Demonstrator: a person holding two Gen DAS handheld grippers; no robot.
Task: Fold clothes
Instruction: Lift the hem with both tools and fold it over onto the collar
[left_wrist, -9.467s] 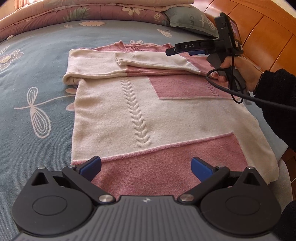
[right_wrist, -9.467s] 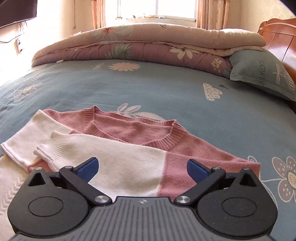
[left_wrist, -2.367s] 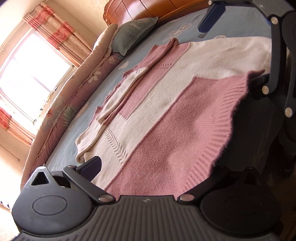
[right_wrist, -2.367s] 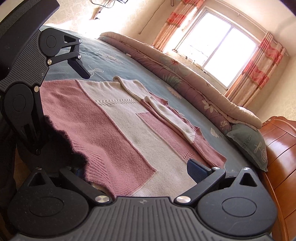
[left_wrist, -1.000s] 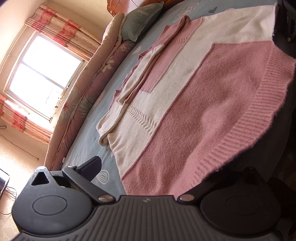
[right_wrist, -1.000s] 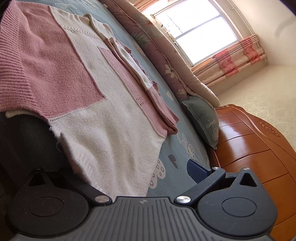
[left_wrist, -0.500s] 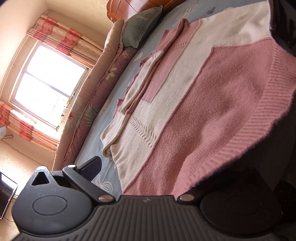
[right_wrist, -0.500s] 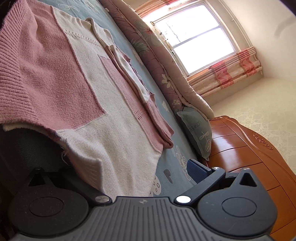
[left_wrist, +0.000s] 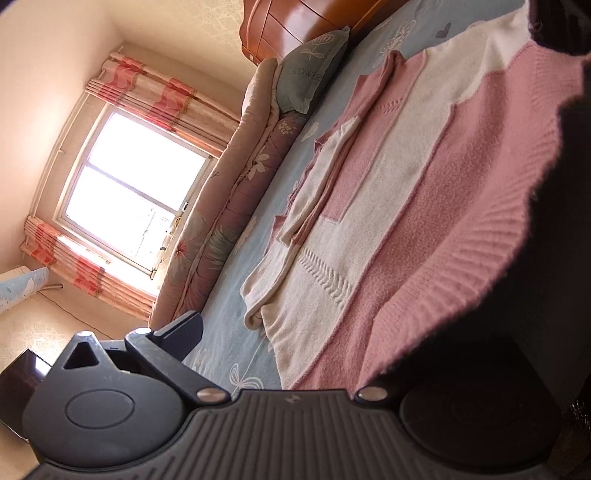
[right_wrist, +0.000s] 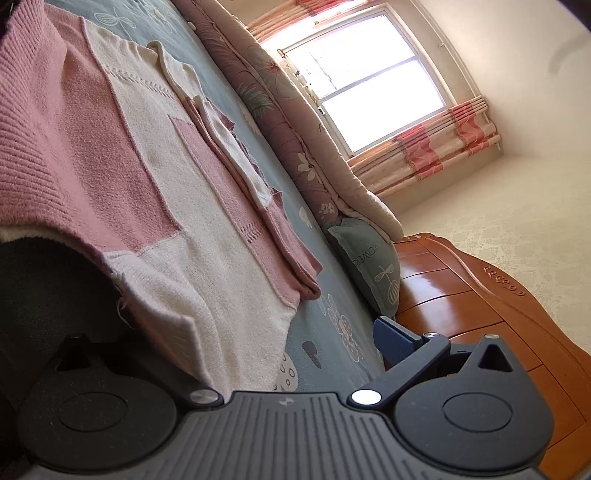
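A pink and cream knitted sweater (left_wrist: 406, 203) lies flat on the blue flowered bedsheet (left_wrist: 236, 288), its sleeves folded across the chest. My left gripper (left_wrist: 295, 332) is at the pink ribbed hem, jaws wide apart; its left finger (left_wrist: 184, 328) shows and the other is hidden under the raised hem. In the right wrist view the sweater (right_wrist: 147, 166) spreads away from my right gripper (right_wrist: 284, 336), which stands open at the cream hem corner. One blue finger (right_wrist: 391, 339) is over the sheet and the other is covered by the cloth.
A rolled floral quilt (left_wrist: 229, 192) runs along the far side of the bed under the window. A grey-green pillow (right_wrist: 373, 258) leans against the wooden headboard (right_wrist: 480, 295). Bare blue sheet (right_wrist: 332, 350) lies between the sweater and the pillow.
Both grippers came down to the sweater's hem and each slid one finger under it. Over the last second the hem has risen a little and both views have tilted further.
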